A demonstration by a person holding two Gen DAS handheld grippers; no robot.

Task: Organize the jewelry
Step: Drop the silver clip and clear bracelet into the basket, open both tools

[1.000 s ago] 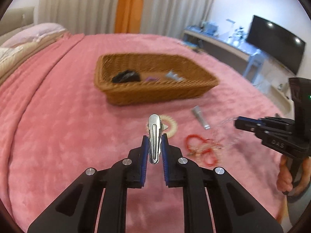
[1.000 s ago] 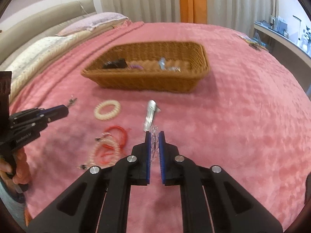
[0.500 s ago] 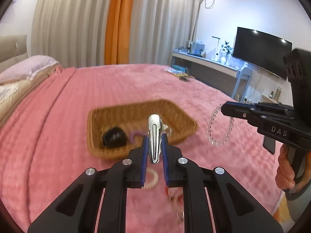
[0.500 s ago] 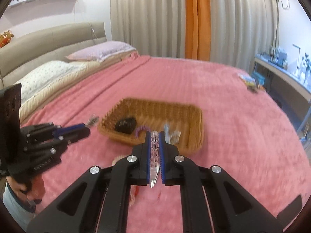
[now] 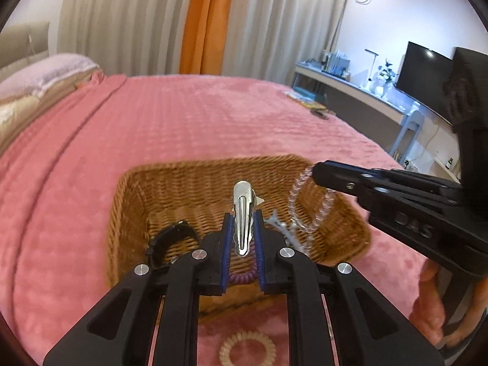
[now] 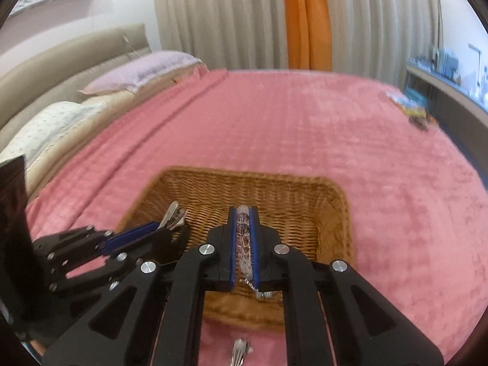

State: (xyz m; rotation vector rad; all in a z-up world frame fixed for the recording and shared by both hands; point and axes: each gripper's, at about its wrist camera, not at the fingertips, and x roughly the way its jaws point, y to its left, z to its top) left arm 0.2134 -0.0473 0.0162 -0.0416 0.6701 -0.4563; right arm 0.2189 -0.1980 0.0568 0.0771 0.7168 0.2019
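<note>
Both grippers are hanging over the wicker basket (image 5: 128,213) on the bed, probably lining up a drop: left gripper (image 5: 242,228) is clamping a silver hair clip (image 5: 243,213), right gripper (image 6: 244,235) is pinching a clear bead bracelet (image 5: 308,210).

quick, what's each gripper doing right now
left gripper: closed on a silver metal hair clip
right gripper: closed on a clear beaded bracelet
</note>
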